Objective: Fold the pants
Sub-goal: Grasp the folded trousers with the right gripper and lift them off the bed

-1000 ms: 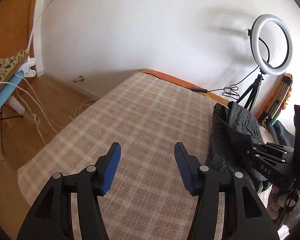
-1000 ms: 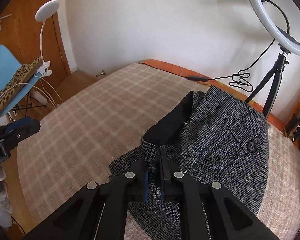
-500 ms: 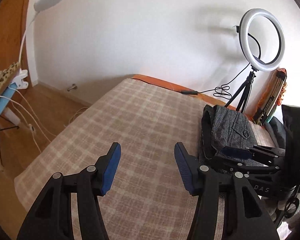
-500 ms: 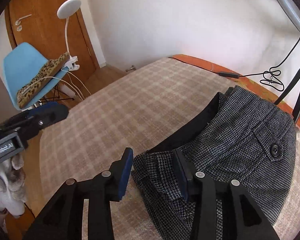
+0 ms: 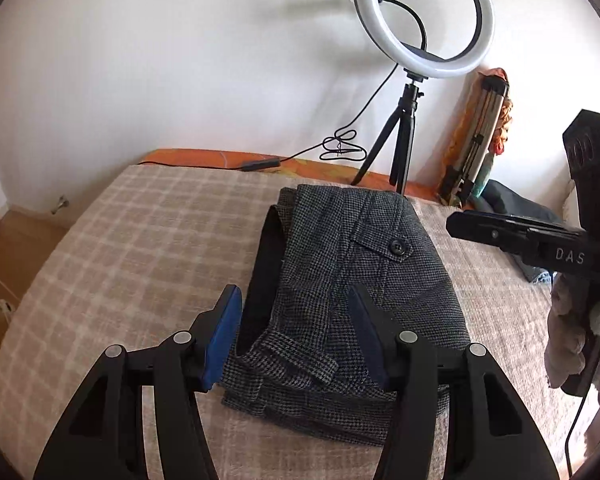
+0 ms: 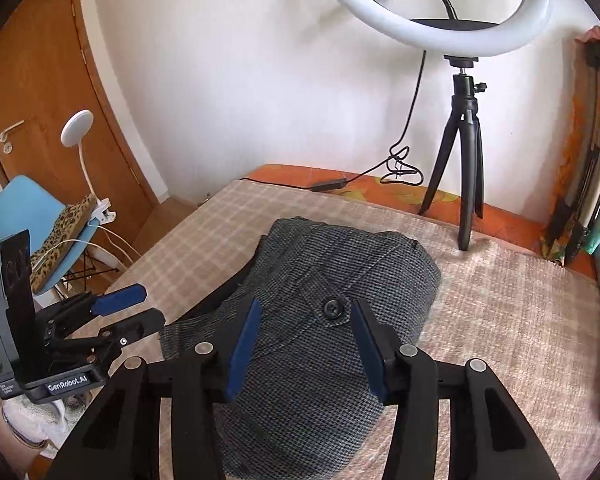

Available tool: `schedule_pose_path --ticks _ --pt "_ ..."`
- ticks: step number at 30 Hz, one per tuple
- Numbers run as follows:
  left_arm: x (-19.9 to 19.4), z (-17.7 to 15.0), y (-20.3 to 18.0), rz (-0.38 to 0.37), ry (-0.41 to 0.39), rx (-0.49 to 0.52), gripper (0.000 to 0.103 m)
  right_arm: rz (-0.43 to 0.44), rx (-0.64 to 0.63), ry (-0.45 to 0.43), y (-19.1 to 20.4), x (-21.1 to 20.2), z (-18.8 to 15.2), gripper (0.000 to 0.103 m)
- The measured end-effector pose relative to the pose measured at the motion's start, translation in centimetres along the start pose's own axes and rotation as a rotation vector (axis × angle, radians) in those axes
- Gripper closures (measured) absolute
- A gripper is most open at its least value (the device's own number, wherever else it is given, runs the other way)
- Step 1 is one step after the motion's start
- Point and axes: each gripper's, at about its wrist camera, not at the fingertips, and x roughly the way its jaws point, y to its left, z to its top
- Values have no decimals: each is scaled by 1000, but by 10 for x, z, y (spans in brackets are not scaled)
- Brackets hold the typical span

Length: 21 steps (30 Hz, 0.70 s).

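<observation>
The grey houndstooth pants (image 5: 360, 280) lie folded into a compact stack on the beige plaid bed cover (image 5: 140, 248), back pocket button up. They also show in the right wrist view (image 6: 340, 280). My left gripper (image 5: 294, 336) is open and empty, hovering over the stack's near left edge; it shows at the left of the right wrist view (image 6: 132, 308). My right gripper (image 6: 304, 344) is open and empty above the stack near the button; it shows at the right edge of the left wrist view (image 5: 500, 232).
A ring light on a black tripod (image 5: 404, 148) stands at the bed's far edge with its cable (image 5: 340, 148) lying there. A blue chair (image 6: 24, 216) with a leopard-print cloth stands left of the bed by a wooden door (image 6: 40, 120). A folded stand (image 5: 480, 136) leans on the wall.
My right gripper let go of the pants' edge and opened, then moved above the folded stack. My left gripper swung right and now hovers over the stack, still open.
</observation>
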Motion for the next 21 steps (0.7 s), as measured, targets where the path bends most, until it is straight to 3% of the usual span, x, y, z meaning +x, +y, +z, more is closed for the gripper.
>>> schedule_pose_path --ticks 8,17,21 --pt "49 -23 14 35 129 -7 45 -51 -4 108 -33 68 17 55" --pt "64 -32 26 18 150 -43 35 -85 44 182 -56 109 18 55" --pt "50 -30 33 35 145 -94 35 -81 7 183 -50 100 22 50"
